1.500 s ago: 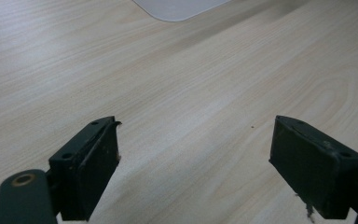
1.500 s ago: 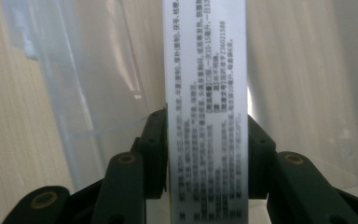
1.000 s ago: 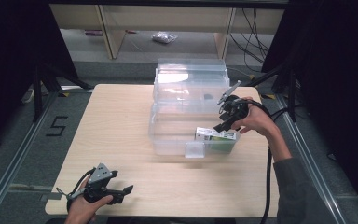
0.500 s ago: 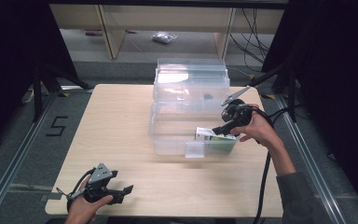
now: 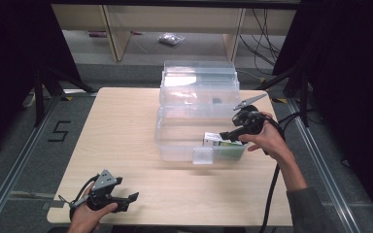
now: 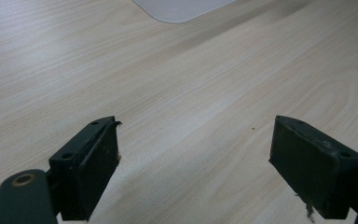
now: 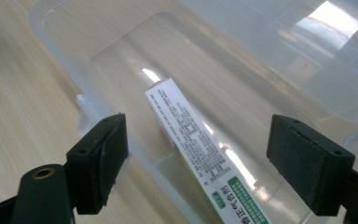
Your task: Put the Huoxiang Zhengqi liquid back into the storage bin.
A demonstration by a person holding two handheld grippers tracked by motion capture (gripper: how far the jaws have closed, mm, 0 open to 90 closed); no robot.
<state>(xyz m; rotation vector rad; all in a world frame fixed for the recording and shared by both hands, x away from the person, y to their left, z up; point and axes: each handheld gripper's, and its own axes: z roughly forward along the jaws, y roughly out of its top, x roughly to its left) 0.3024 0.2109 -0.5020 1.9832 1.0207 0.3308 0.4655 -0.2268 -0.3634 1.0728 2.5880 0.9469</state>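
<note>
A slim white and green cardboard box (image 7: 200,158), printed with small text, lies inside the pulled-out bottom drawer (image 5: 175,143) of a clear plastic drawer unit (image 5: 199,92). In the high view the box (image 5: 222,141) sits at the right end of that drawer, near its front wall, and rests on the drawer floor with nothing pressing on it.

The right gripper (image 5: 229,135) hangs just above the box, held in the person's right hand (image 5: 267,141), with its black jaws pointing down into the drawer. In the right gripper view (image 7: 196,161) the jaws stand wide apart on either side of the box without touching it; they have just been opening, and the box lies free between them.

The drawer unit stands toward the far right part of the pale wooden table (image 5: 121,126), its upper tiers stepped back behind the open drawer.

The left gripper (image 5: 126,200) rests at the near left edge of the table in the person's left hand (image 5: 85,216), well apart from the drawers. In the left gripper view (image 6: 193,154) its jaws are spread wide over bare wood, holding nothing.
</note>
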